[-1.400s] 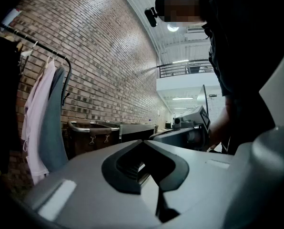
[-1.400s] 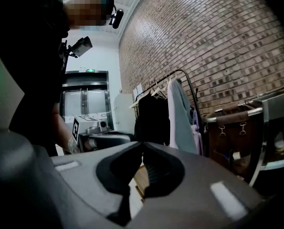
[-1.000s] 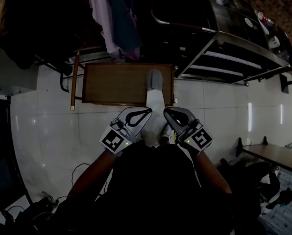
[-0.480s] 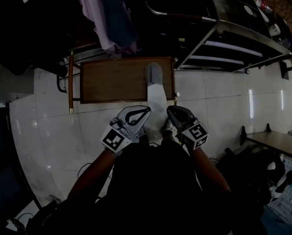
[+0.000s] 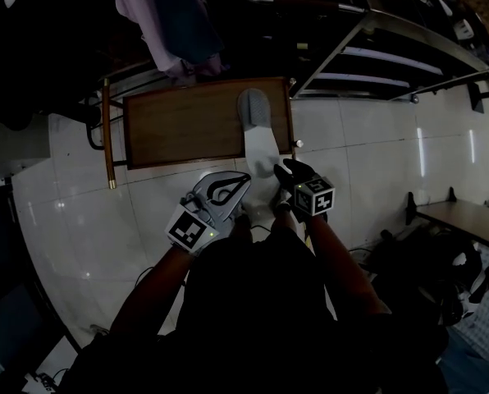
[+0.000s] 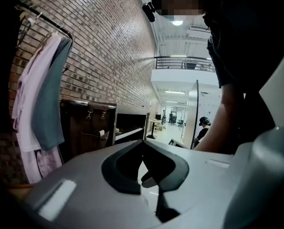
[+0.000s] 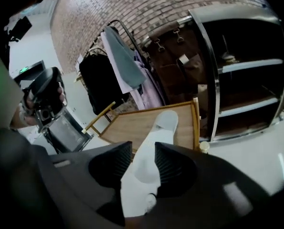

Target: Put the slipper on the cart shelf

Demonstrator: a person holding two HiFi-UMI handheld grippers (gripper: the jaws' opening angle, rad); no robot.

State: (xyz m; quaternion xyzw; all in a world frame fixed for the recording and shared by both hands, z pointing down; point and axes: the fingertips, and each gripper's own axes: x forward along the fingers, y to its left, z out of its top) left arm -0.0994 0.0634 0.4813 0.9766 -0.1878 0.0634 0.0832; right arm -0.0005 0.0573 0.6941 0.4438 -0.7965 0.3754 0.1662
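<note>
Slipper [image 5: 257, 134] first: its grey toe lies on the wooden shelf [image 5: 187, 125] of the cart, close to the right rail, and its white heel sticks out past the near edge towards me. My right gripper [image 5: 287, 169] covers part of that heel in the head view, so I cannot tell whether the heel rests on anything. My own dark torso blocks the near floor, and the whole head view is dim. The far side of the shelf runs under hanging clothes [image 5: 166, 23] and is lost in shadow.

The cart stands low on a white tiled floor [image 5: 376, 162]. A dark metal shelving unit [image 5: 392, 56] stands to the far right, and a brick wall [image 7: 147, 4] rises behind the clothes.

In the right gripper view my jaws are opening. The heel of the slipper [image 7: 151, 147] runs between them, and a sliver of gap shows at the left pad. My left gripper [image 5: 246, 179] hangs just left of the heel, its jaws clenched tip to tip on nothing.
</note>
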